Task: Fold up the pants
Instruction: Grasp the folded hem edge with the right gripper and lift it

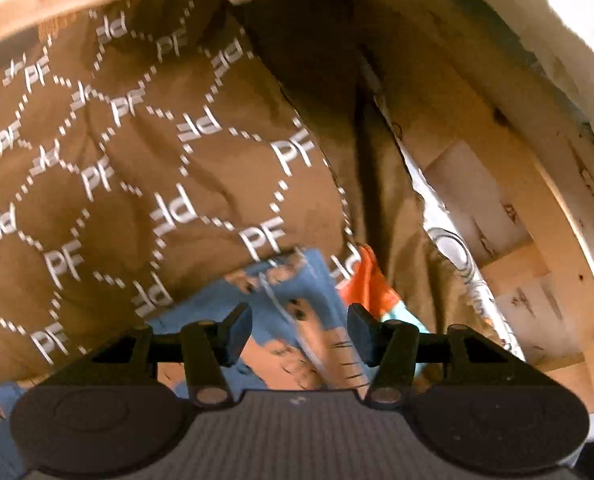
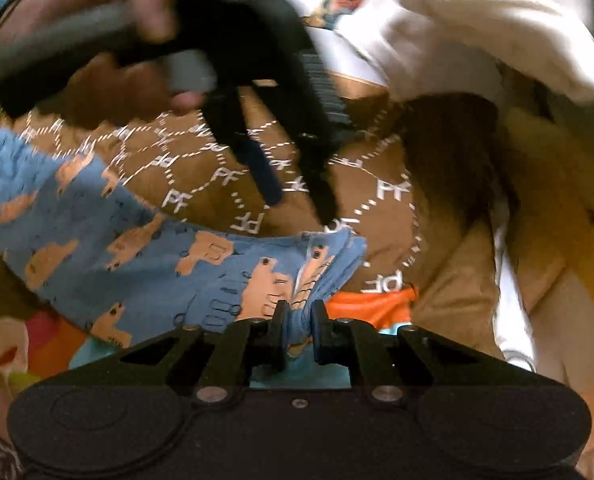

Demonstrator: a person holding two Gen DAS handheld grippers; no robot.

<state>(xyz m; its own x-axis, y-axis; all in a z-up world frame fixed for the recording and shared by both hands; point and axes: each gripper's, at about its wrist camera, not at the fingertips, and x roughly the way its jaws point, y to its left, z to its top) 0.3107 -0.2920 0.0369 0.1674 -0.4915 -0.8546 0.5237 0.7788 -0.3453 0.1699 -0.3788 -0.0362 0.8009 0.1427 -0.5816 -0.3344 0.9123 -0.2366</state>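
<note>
Between right tool (image 2: pixel 299 322) pads: pants (image 2: pixel 137 240)

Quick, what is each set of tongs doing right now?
Left tongs: open, holding nothing.
Right tongs: shut on the blue pants.

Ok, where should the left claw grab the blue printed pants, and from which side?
The right claw already pinches one bunched end of the blue pants. The left claw hangs open above the same cloth. It likely should take the free edge farther along, coming down from above, since the fabric lies flat over the brown blanket.
</note>
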